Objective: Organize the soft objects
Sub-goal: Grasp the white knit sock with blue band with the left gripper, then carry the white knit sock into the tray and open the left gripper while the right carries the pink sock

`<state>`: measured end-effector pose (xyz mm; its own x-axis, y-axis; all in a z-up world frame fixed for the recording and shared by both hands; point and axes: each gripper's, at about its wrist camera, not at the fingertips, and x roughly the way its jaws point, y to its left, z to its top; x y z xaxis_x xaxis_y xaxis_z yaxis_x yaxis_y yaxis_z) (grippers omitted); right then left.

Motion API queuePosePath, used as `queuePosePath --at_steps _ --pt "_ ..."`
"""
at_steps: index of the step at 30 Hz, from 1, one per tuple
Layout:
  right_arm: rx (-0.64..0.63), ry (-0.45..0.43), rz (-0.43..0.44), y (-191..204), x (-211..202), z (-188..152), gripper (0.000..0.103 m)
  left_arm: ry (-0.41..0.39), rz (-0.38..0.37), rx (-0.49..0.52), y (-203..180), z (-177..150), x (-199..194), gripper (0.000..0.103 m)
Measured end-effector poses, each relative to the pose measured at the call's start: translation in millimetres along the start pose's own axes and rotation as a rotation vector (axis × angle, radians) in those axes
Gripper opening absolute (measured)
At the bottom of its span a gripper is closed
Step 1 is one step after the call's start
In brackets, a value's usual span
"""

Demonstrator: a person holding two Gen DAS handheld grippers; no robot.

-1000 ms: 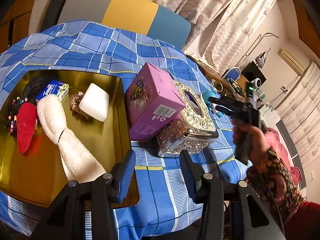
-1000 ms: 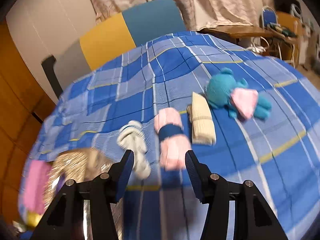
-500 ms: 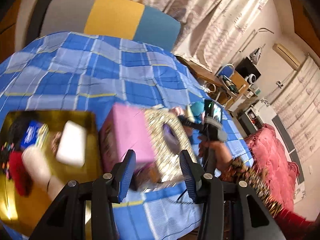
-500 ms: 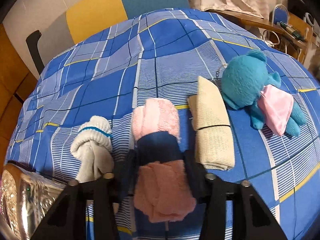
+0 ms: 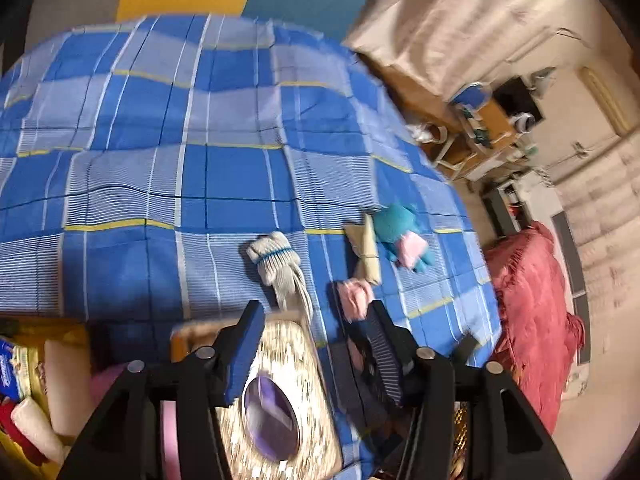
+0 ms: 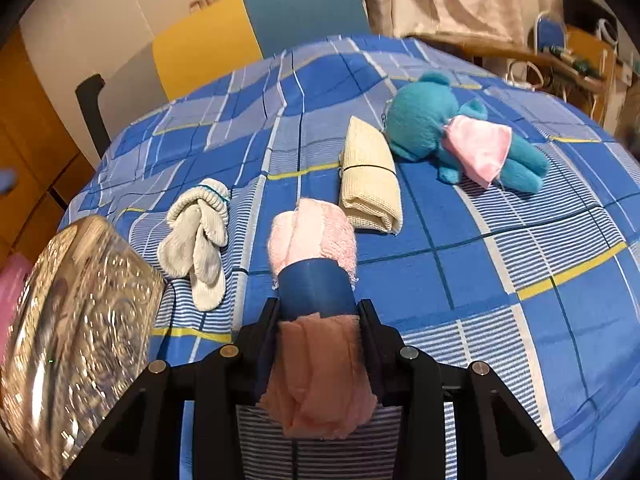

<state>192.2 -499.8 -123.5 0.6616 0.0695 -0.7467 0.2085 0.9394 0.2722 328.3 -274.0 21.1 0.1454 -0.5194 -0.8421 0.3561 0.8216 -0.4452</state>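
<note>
We've just closed the right hand-held gripper (image 6: 318, 344) on the pink roll (image 6: 314, 276), left hand-held gripper (image 5: 308, 344) spread empty; next: lift to tray (image 5: 60, 330).

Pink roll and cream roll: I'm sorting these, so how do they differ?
The pink roll wears a wide blue band; the cream roll has only a thin dark tie. The pink roll sits clamped in the right gripper; the cream roll lies free on the cloth. Both are rolled soft fabric.

Blue checked tablecloth (image 6: 500, 280), teal plush bear (image 6: 424, 128)
</note>
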Motion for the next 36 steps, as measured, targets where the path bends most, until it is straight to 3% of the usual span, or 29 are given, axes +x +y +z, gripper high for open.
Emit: queuePosePath --at_steps 2,10,13,17,23,32,34,36 --pt "0.006 -0.018 0.003 0 1 -5 0.040 0.040 0.031 -0.040 2 12 18 0.057" --pt "0.076 -0.043 0.040 -8 1 -3 0.041 0.234 0.165 -0.041 3 38 98 0.060" --pt "0.083 -0.049 0.049 -8 2 -3 0.041 0.273 0.221 -0.064 9 44 119 0.060" --pt "0.089 -0.060 0.057 -10 0 -6 0.041 0.310 0.240 -0.090 13 51 141 0.061" --pt "0.080 -0.068 0.050 -10 -3 -11 0.041 0.435 0.283 -0.085 8 49 180 0.066" --pt "0.094 -0.076 0.064 -13 -4 -13 0.041 0.442 0.407 -0.058 11 42 210 0.064" --pt "0.098 -0.077 0.069 -14 -5 -14 0.041 0.422 0.416 -0.042 6 42 208 0.051" --pt "0.096 -0.077 0.066 -14 -4 -13 0.041 0.405 0.413 -0.026 3 42 207 0.048"
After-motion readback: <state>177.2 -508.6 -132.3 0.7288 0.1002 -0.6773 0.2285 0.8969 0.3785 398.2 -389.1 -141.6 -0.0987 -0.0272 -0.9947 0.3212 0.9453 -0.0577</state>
